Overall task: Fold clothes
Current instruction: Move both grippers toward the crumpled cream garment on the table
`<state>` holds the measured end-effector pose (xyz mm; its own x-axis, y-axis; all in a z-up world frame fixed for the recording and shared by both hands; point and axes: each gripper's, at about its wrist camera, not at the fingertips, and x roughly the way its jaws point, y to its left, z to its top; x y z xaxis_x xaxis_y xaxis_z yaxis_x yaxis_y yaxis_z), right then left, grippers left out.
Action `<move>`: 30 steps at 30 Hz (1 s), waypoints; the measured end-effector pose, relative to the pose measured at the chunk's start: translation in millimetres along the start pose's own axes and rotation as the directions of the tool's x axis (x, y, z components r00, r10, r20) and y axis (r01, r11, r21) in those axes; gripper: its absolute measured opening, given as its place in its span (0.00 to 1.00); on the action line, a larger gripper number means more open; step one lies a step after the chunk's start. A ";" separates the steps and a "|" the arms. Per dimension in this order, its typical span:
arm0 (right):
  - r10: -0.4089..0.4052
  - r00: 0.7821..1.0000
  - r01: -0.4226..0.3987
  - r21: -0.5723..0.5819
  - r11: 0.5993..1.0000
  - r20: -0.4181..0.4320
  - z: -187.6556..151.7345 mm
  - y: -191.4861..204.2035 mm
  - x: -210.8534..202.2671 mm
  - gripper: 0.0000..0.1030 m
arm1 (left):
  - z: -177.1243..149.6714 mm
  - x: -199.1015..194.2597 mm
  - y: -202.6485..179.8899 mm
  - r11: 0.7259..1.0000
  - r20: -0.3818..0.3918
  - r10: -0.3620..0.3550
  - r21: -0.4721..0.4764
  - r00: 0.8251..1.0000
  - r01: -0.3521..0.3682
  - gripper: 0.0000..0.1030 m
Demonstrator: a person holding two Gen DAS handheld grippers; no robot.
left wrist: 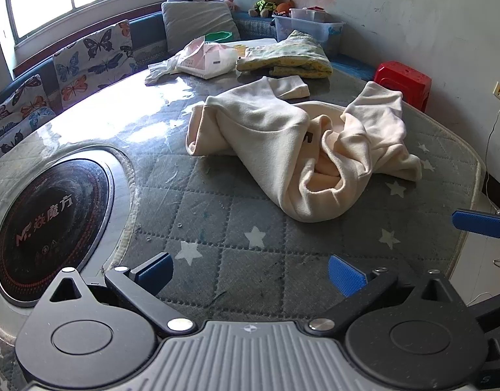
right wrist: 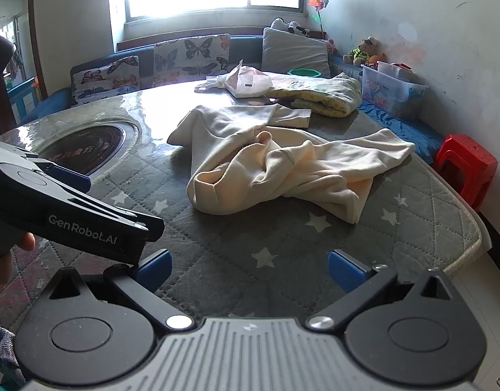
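A cream garment (left wrist: 282, 150) lies crumpled in a heap on the quilted, star-printed table cover (left wrist: 217, 215), toward the far half of the table and well apart from both grippers. Its shape is hard to read: one sleeve-like end with a cuff reaches toward the back, another flap spreads to the right, and the middle is bunched into deep folds that hide whatever lies inside them; a small dark mark shows in a fold but is too small to make out. The left gripper (left wrist: 250, 275) hovers above the near part of the cover with its blue fingers spread wide and nothing between them. The right gripper (right wrist: 250, 272) is likewise wide apart and empty, low over the near edge of the table. In the right wrist view the left gripper's black body crosses the lower left corner and covers part of the round black cooktop (left wrist: 51, 228) set into the table; only one of its blue fingers is visible there. In the left wrist view only a single blue fingertip of the right gripper pokes in at the right edge, the rest cut off. Behind the garment sit a folded yellow-green blanket (left wrist: 286, 57) and a white plastic bag (left wrist: 204, 60), and a red stool (left wrist: 403, 81) stands beside the table's right edge. The window glare washes out the far tabletop.
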<state>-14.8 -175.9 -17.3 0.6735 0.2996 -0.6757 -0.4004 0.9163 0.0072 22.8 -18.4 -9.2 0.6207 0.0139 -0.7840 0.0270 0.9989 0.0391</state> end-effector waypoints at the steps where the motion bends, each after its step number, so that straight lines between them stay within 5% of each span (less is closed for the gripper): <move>1: 0.000 1.000 0.000 0.001 1.000 -0.001 0.6 -0.4 0.5 1.00 | 0.6 0.8 0.8 1.000 -0.001 0.000 -0.002 1.000 0.000 1.00; 30: 0.024 1.000 -0.024 0.024 0.999 -0.003 15.8 -14.3 21.4 1.00 | 23.5 20.6 8.4 0.999 -0.036 0.039 -0.014 0.999 -0.040 1.00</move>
<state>15.2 -178.5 -20.2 0.6618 0.3207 -0.6777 -0.4012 0.9151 0.0412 54.2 -10.7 -10.4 0.5924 0.0549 -0.8038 -0.0086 0.9980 0.0619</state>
